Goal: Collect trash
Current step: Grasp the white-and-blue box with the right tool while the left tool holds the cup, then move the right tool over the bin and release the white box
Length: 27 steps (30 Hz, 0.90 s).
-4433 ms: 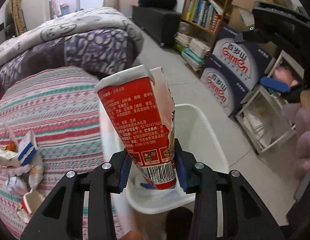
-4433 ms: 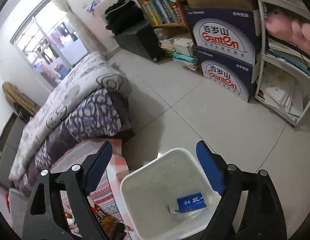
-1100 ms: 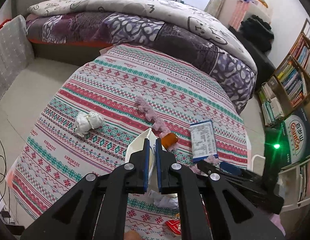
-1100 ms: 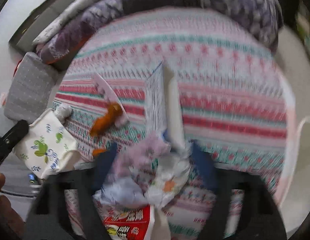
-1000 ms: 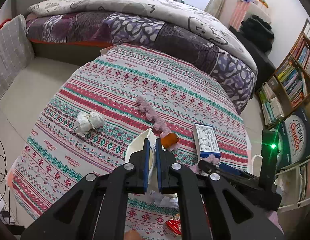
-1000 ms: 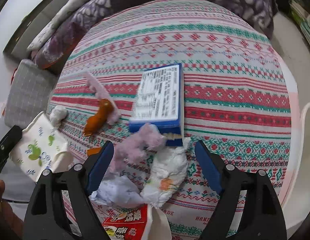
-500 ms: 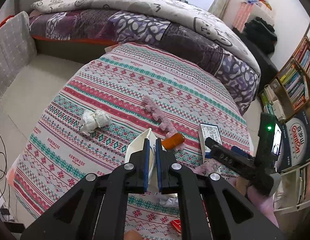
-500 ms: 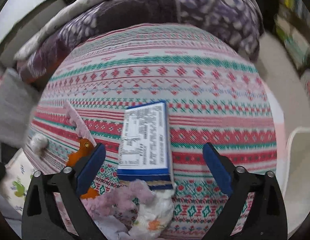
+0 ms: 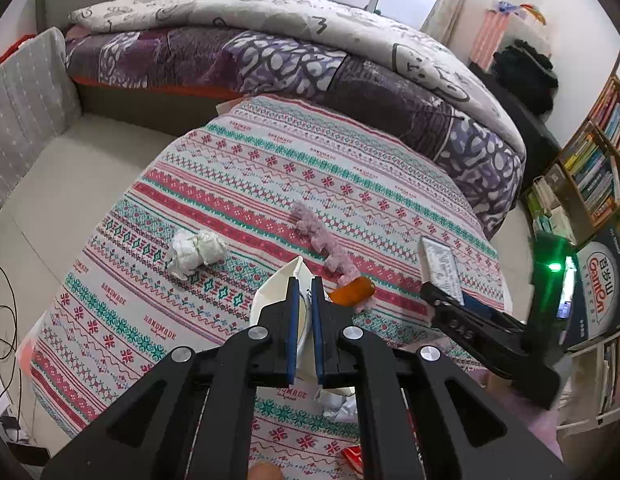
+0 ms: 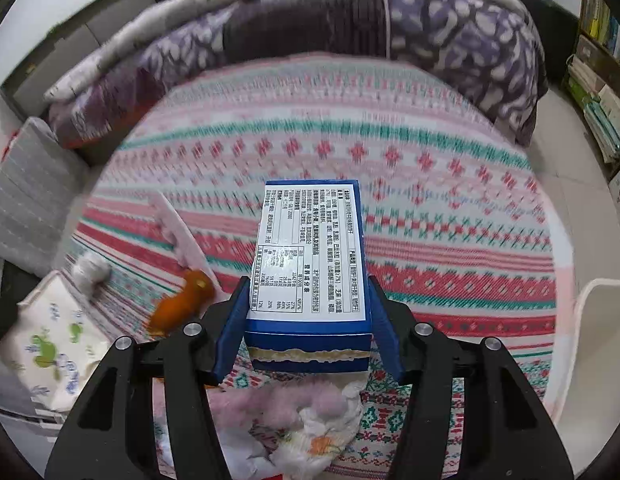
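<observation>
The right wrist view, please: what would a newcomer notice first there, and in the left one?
In the right wrist view, a blue box with a white printed label lies on the striped cloth, framed by the right gripper. In the left wrist view, the left gripper pinches a white wrapper, beside an orange scrap.

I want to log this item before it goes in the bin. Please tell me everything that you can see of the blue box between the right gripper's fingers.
The blue box is a flat cardboard carton with a white printed label covering its top face. Its near end looks torn open, showing a pale ragged edge. It lies flat on the patterned cloth, its long side pointing away from the camera. The right gripper straddles its near end, a blue pad at each side; whether they are pressing it, I cannot tell.
</observation>
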Available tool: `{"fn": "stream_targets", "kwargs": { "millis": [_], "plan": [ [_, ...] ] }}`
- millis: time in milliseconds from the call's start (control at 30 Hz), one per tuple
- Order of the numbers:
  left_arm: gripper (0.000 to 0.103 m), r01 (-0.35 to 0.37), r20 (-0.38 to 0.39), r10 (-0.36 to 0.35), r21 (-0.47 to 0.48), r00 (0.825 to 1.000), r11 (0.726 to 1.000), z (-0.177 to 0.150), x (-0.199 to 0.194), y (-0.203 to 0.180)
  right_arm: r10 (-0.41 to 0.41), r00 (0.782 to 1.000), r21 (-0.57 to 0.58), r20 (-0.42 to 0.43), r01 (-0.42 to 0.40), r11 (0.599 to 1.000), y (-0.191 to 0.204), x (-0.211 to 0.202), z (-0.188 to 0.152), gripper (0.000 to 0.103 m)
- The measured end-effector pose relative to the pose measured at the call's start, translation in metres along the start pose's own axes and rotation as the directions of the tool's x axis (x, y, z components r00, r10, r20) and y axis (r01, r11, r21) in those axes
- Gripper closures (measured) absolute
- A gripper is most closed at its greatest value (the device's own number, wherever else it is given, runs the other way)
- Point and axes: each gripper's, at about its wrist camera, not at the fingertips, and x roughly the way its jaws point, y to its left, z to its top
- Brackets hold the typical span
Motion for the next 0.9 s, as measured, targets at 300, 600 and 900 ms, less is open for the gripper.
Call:
{"fn": "stream_targets", "kwargs": {
  "millis": [300,600,900],
  "plan": [
    [0.097,0.002,0.047,-0.005,0.048,0.999,0.999,-0.001,-0.009,-0.024,0.001,0.997,-0.012,0.082,0.0,1.0,-0.007,-0.045,-0.004,0.049],
    [0.097,0.043,0.056,-0.049,0.095,0.997,0.995,-0.009,-0.012,-0.055,-0.032,0.995,0.014,0.096,0.031,0.999,-0.043,-0.075,-0.014,0.049],
    [0.097,0.112,0.04,-0.122,0.183,0.992,0.977,-0.029,-0.01,-0.108,-0.118,0.989,0.096,0.085,0.11,0.989,-0.105,-0.103,-0.023,0.049]
  ]
}}
